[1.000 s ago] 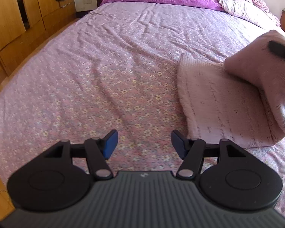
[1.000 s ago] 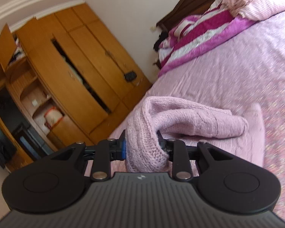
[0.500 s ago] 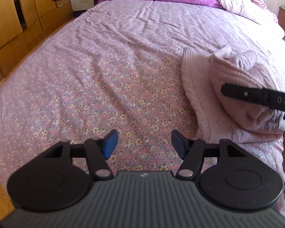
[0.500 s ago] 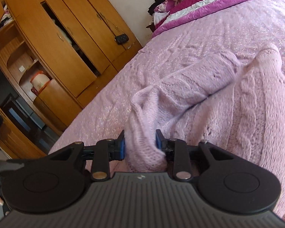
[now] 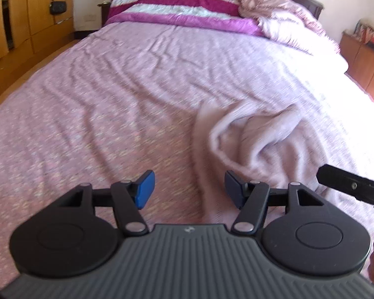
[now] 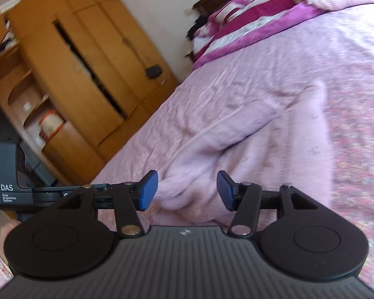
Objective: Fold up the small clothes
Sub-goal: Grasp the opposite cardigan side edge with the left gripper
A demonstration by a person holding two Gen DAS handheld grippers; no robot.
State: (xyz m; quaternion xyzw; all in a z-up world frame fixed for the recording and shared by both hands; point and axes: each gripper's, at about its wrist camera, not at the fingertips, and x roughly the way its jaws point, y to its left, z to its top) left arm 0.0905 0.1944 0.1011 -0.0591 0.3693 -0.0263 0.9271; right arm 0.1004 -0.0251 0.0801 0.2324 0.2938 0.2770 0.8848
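Left gripper (image 5: 188, 189) wide, empty, over bedspread (image 5: 99, 104); right gripper (image 6: 187, 190) wide, pink knit sweater (image 6: 261, 149) lying crumpled btw its fingers, ungripped.

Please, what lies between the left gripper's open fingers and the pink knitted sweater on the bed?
Only bare flowered bedsheet. In the left wrist view the left gripper stands open, nothing between its jaws, and the pink sweater lies just ahead to its right.
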